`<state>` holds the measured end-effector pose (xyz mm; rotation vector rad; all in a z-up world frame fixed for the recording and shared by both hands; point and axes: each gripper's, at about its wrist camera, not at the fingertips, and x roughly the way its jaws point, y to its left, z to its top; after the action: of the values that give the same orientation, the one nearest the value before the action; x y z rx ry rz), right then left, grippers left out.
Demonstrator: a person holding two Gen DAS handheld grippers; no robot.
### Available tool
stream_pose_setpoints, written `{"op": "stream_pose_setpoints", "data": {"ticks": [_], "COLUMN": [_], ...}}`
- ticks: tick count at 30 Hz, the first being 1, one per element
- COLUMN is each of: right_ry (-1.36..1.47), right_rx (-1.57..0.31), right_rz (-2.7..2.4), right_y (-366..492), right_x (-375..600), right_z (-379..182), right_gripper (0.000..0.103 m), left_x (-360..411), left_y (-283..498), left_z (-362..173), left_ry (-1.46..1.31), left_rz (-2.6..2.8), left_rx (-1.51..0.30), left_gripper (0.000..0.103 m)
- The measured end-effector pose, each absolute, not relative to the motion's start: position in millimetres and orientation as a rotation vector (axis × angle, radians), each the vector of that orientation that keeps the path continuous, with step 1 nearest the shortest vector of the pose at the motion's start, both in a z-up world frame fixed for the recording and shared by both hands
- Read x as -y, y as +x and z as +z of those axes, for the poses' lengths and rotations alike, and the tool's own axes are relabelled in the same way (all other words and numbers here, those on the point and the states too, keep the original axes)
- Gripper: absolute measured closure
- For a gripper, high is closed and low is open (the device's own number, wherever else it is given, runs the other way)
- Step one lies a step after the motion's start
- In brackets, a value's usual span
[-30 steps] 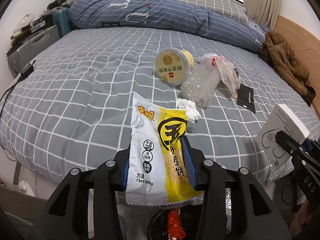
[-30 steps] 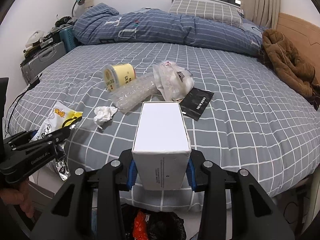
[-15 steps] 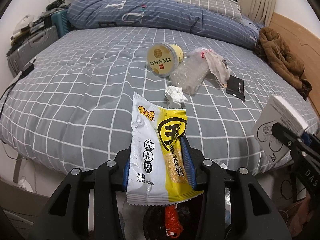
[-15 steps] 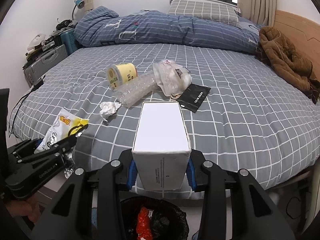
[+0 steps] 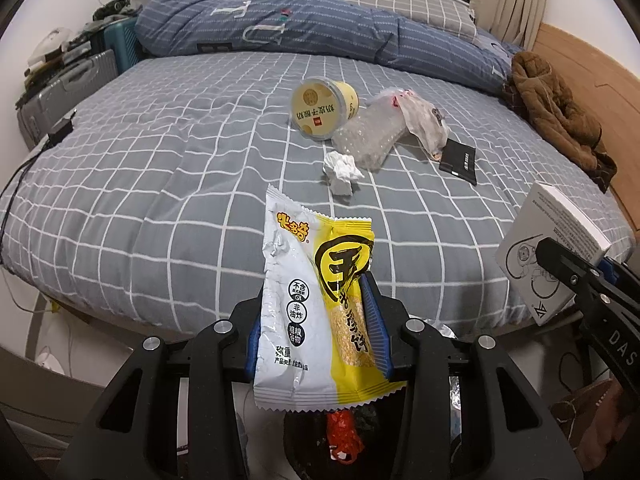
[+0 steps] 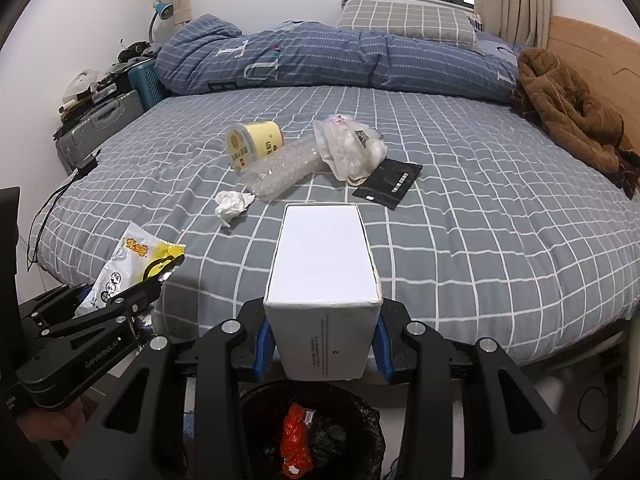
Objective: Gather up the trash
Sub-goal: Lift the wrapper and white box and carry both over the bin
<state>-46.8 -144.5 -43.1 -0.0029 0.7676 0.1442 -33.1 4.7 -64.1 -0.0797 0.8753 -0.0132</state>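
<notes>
The bin (image 6: 316,432) sat nearest, at six o'clock under both grippers, its black liner showing red scrap inside; the right gripper (image 6: 322,344) was clamped on the white box (image 6: 324,264), whose long axis ran toward twelve o'clock, its near end over the bin's rim; the left gripper (image 5: 316,332) was clamped on the snack bag (image 5: 316,300), upright between the pads, its lower edge hanging over the bin's far side; by that reading the right hand seemed the better placed to drop. Farther out on the bed (image 6: 480,240), toward twelve o'clock, lay the tissue (image 6: 232,204), bubble wrap (image 6: 280,170), tub (image 6: 254,146) and black pouch (image 6: 390,184), uncollected.
</notes>
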Motion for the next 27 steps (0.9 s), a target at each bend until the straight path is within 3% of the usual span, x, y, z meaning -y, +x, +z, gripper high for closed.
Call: {"op": "stream_pose_setpoints", "data": {"ticks": [27], "right_ry": [0.001], "right_rx": [-0.866], "right_rz": [0.185], "right_y": [-103], "right_x": [132], "right_z": [-76], "right_gripper": [0.066], "left_x": [-1], "left_y": [-101], "left_z": [-96], "left_ry": [-0.095], "left_rz": [-0.033], "left_rx": [-0.968], "left_gripper": [0.062]}}
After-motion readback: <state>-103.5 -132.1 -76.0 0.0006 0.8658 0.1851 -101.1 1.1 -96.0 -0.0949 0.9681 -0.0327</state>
